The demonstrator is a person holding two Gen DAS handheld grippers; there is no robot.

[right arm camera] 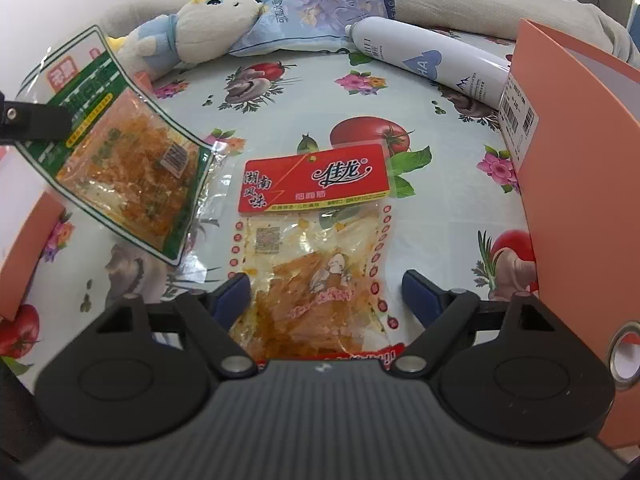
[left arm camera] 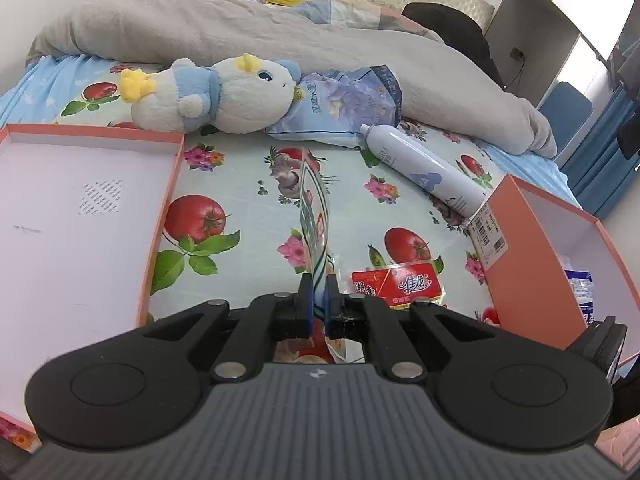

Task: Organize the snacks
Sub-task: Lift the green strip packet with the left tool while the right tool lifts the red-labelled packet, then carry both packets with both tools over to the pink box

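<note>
Left jaws (left arm camera: 319, 294) pinched tight on the green-bordered snack packet (right arm camera: 120, 152), gripped by one edge; in the right wrist view it hangs at the left of the frame, clear of the bedsheet (right arm camera: 280, 112), tilted, with its lower corner over the sheet. Right jaws (right arm camera: 326, 294) stand well open, one pad either side of the red-headed snack packet (right arm camera: 316, 216), which lies flat at centre frame, red header toward the top. Neither pad presses on it that I can see. An orange box (left arm camera: 532, 248) sits at the right of the left wrist view with a white and blue packet already inside; its orange lid (left arm camera: 80, 208) lies open-side up at the left. A white spray can (right arm camera: 428, 60), plush toy (left arm camera: 208, 96) and tissue pack (left arm camera: 348, 108) lie toward the top, none of my business. Step in hand, as I judge it: take the red-headed packet. To do it well, lower until both pads straddle the clear, filled lower part, close squarely so the slick film does not squirt out, and catch no sheet. Keep the left packet raised and off to the left, out of the way.
</note>
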